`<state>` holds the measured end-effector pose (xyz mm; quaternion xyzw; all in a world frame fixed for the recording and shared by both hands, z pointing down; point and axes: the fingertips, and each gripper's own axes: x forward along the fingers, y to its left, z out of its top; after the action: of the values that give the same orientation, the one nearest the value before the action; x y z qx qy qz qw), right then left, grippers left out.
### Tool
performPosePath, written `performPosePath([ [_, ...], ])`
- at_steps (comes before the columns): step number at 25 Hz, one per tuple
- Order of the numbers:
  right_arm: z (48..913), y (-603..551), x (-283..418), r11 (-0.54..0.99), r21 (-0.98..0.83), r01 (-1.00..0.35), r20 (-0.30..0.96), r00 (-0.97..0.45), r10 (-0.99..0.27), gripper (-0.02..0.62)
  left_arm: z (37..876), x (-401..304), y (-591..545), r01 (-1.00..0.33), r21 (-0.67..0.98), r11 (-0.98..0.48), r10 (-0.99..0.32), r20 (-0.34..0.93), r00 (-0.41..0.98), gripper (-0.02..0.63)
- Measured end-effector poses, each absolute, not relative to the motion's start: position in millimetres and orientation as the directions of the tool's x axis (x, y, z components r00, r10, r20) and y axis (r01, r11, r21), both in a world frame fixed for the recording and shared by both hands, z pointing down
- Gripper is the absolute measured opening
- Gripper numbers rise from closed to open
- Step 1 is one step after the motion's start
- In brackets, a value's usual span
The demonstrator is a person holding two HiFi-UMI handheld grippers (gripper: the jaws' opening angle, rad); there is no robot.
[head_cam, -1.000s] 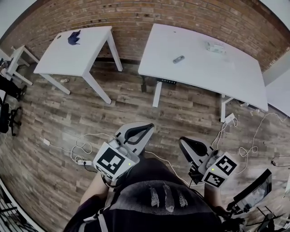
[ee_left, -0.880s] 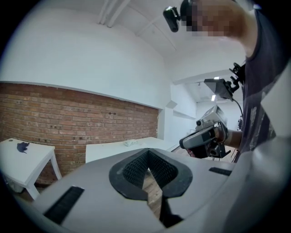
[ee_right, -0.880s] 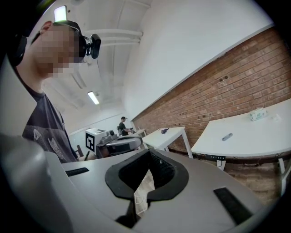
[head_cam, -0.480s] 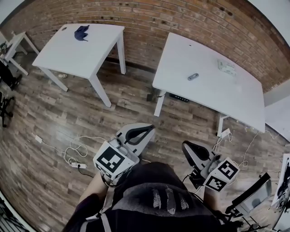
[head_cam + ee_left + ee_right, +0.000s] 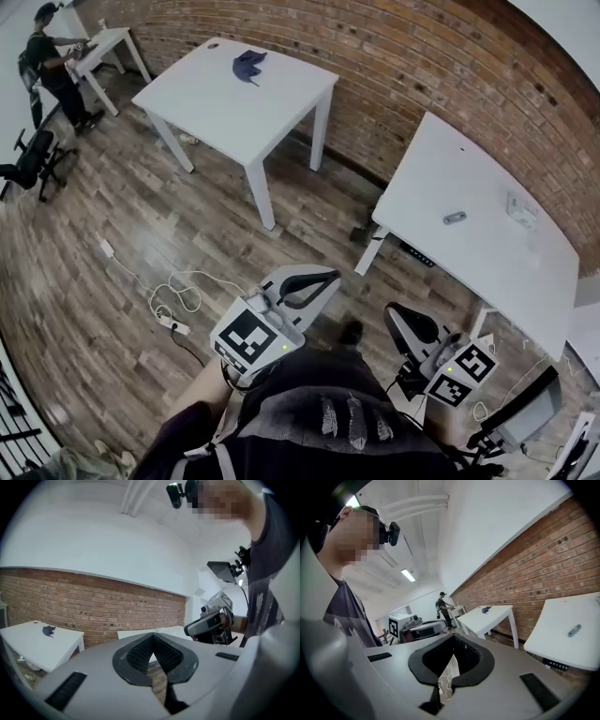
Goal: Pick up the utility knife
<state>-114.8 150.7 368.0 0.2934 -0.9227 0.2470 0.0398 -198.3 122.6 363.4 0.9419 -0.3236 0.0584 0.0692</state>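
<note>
Changes since a second ago:
- Far left of the fingers, a standing person (image 5: pixel 47 56) and an office chair (image 5: pixel 33 157) have come into the head view.
- Both tables have slid rightward and lower in that view.
- Left gripper (image 5: pixel 323 278): no change, jaws pressed together with nothing between them.
- Right gripper (image 5: pixel 394 311): likewise, jaws together and empty.
- Utility knife (image 5: pixel 455 217): it was about straight ahead of the right fingers. Now it is ahead and off to their right, well apart from them and untouched.

Surface:
- Left white table (image 5: pixel 216 103) stands ahead-left of the left fingers, well apart. A dark blue cloth (image 5: pixel 248 64) lies near its far edge.
- Right white table (image 5: pixel 487 272) is ahead-right of the right fingers. The knife lies flat on it, near the middle.
- A small pale box (image 5: pixel 521 208) sits beyond and right of the knife, apart from it and closer to the wall.

Room:
- Wood-plank floor (image 5: pixel 112 216).
- White cables (image 5: pixel 178 291) and a power strip (image 5: pixel 172 323) lie on the floor left of the left fingers.
- Red brick wall (image 5: pixel 403 56) runs behind both tables.
</note>
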Motion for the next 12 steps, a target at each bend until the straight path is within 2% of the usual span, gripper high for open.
performPosePath([
  [7, 359, 116, -110, 0.800, -0.476, -0.364, 0.147, -0.931, -0.335, -0.002, 346, -191, 94, -0.748, 0.007, -0.663, -0.731, 0.209, 0.650, -0.003],
  [12, 335, 132, -104, 0.844, -0.489, -0.219, 0.108, -0.976, -0.191, -0.002, 314, -185, 114, -0.827, -0.043, -0.561, -0.811, 0.226, 0.539, -0.003],
])
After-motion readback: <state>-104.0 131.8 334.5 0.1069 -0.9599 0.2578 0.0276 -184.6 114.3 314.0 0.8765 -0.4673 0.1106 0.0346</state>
